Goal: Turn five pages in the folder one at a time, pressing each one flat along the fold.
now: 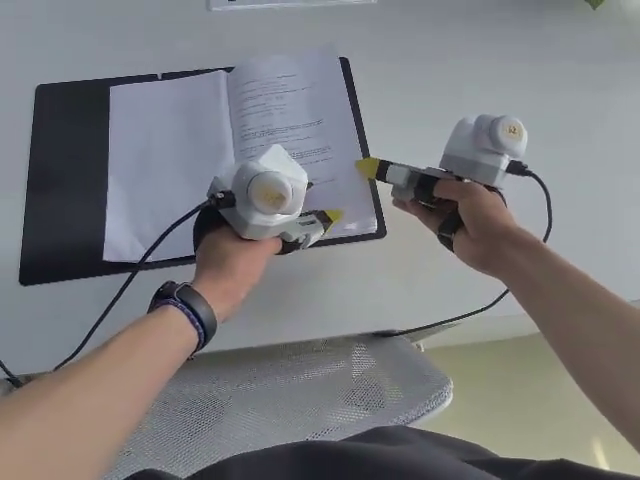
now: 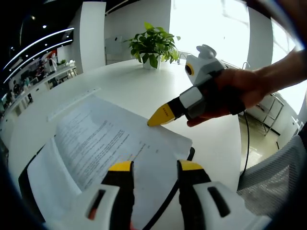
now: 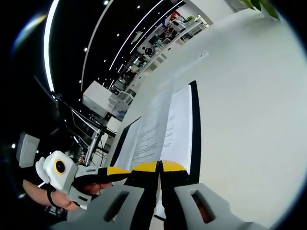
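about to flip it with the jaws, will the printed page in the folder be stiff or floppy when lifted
Probably floppy: the page is a thin sheet that bows up off the folder, so it would likely sag if lifted by one edge. Likely very light too; a push from the right gripper may buckle it rather than slide it.

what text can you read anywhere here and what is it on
No text here can be read.
Lines of print on the right page of the folder: too small and blurred to read in the head view and both gripper views.
The left page: looks blank, no print to be seen.
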The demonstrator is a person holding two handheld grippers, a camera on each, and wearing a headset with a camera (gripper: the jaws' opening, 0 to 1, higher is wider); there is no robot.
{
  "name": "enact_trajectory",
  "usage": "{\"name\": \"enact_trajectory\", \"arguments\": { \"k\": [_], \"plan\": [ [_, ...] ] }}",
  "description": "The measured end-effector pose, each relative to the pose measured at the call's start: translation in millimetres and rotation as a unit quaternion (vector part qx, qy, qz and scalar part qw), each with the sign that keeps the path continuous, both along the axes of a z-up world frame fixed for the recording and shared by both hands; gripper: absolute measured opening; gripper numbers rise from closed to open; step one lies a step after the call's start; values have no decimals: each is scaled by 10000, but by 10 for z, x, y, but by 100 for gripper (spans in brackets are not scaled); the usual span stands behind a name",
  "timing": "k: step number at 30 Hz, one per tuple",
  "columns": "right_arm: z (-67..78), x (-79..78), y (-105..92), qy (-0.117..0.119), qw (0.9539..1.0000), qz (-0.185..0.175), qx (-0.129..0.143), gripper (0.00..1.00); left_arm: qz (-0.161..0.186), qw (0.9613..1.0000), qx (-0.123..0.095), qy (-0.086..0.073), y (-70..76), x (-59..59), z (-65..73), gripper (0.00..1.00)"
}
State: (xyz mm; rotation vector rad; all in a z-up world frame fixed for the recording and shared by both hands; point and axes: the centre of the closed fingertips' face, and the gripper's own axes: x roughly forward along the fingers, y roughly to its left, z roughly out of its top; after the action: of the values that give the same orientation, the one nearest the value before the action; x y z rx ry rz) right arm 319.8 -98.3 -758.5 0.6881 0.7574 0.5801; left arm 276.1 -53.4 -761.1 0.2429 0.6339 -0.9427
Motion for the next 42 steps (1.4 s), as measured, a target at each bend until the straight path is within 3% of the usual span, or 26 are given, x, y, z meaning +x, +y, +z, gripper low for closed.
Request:
{"name": "enact_trajectory", "arguments": {
  "k": [8,19,31,42],
  "plan": [
    [90,-10,7,-45,10000,1,1,0,234,9997,4,-5,286,-37,49,38],
    [234,5,49,-168,9998,66,-47,0,569,9983,15,-133,700,18,177,45],
    [386,6,117,-341,9992,159,-102,0,1119,9936,-43,-138,1250,45,245,49],
    [572,27,205,-541,9978,363,-77,0,1455,9893,-18,-141,1708,-29,279,53]
  ]
}}
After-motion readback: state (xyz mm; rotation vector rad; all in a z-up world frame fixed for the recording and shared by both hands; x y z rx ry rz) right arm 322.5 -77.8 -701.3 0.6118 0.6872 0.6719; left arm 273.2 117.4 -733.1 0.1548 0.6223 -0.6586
